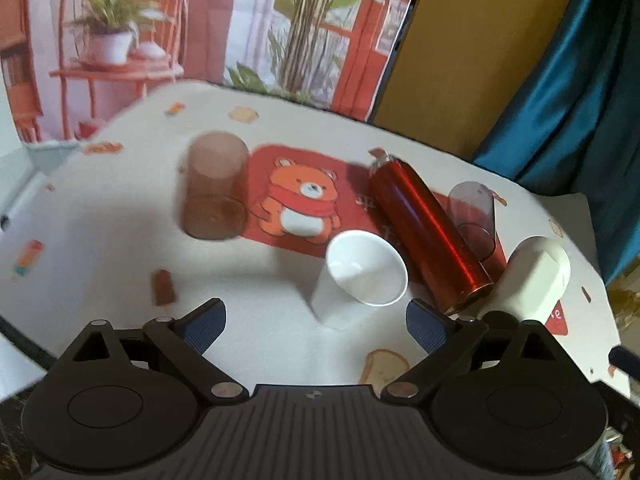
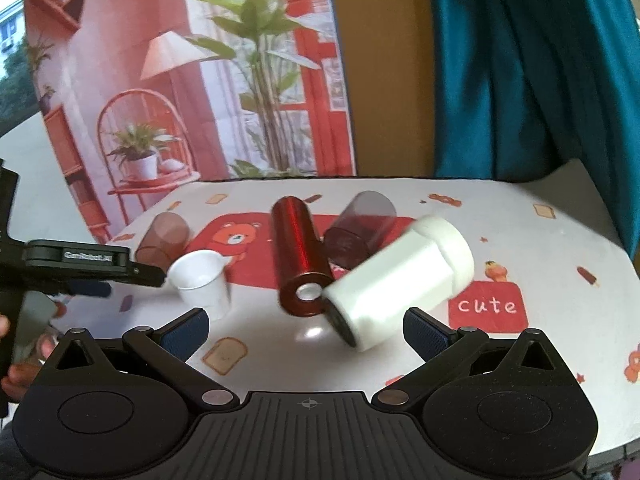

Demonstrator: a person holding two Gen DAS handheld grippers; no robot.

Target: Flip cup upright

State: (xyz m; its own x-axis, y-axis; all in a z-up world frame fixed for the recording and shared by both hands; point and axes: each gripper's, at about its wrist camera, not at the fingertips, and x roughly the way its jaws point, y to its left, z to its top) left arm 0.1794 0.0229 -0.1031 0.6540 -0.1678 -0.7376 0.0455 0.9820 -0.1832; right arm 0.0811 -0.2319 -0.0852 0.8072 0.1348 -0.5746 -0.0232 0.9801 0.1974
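A white paper cup (image 1: 356, 276) stands mouth up on the tablecloth, just ahead of my open, empty left gripper (image 1: 316, 322); it also shows in the right wrist view (image 2: 202, 282). A brown see-through cup (image 1: 216, 186) lies on its side at the left. A red metal bottle (image 1: 428, 232), a dark see-through cup (image 1: 474, 216) and a white bottle (image 1: 532, 280) lie on their sides at the right. My right gripper (image 2: 306, 334) is open and empty, just short of the white bottle (image 2: 400, 280) and red bottle (image 2: 298, 252). The left gripper's body (image 2: 76, 262) shows at the left.
The round table (image 2: 540, 248) has a white cloth with a red bear mat (image 1: 304, 200) and a red "cute" patch (image 2: 486, 306). A printed backdrop (image 2: 192, 80) and a teal curtain (image 2: 540, 60) stand behind the table's far edge.
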